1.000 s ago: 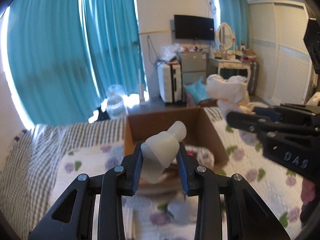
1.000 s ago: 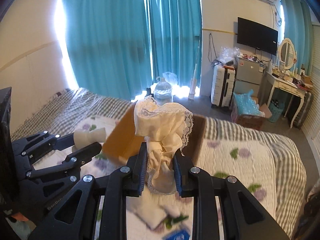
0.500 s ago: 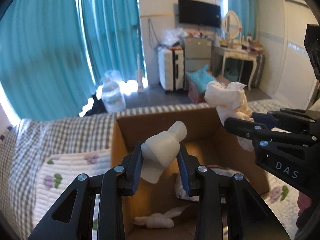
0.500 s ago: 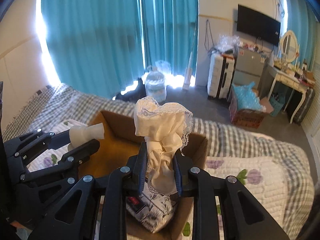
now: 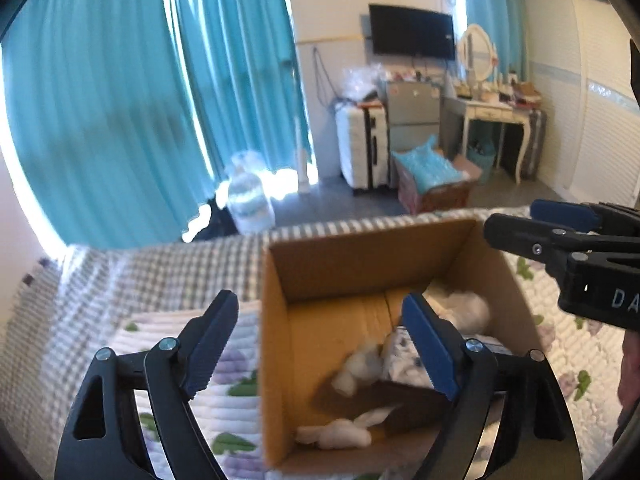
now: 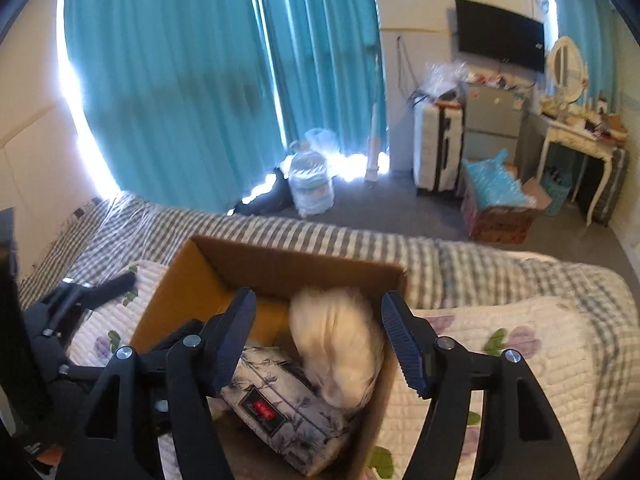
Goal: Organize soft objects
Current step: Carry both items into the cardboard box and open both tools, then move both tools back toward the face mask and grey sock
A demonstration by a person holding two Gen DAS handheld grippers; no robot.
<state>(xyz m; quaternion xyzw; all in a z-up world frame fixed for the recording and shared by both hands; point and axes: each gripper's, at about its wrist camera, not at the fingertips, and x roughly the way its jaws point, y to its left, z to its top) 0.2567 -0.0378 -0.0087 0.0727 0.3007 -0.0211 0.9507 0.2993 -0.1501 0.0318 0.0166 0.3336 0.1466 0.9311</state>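
An open cardboard box (image 5: 328,268) (image 6: 224,264) stands on the quilted bed. My left gripper (image 5: 320,304) hangs over its left half, its jaws opening wide with nothing between them. Below it a blurred white soft piece (image 5: 358,364) lies in the box, with another white roll (image 5: 332,436) near the front wall. My right gripper (image 6: 320,300) is over the box's right side. Its jaws are opening, and the cream lace cloth (image 6: 336,348) (image 5: 464,308) sits blurred below them, free of the pads, against a floral packet (image 6: 280,404).
The floral quilt (image 6: 500,344) and checked blanket (image 5: 140,276) surround the box. Each gripper shows in the other's view: the right gripper (image 5: 516,220), the left gripper (image 6: 104,286). Beyond the bed are teal curtains (image 6: 200,80), a water jug (image 6: 310,184), a suitcase (image 5: 364,148) and a dressing table (image 6: 576,132).
Both grippers moved forward over the box, then opened. The white soft piece left the left jaws and the cream lace cloth left the right jaws; both now lie in the box.
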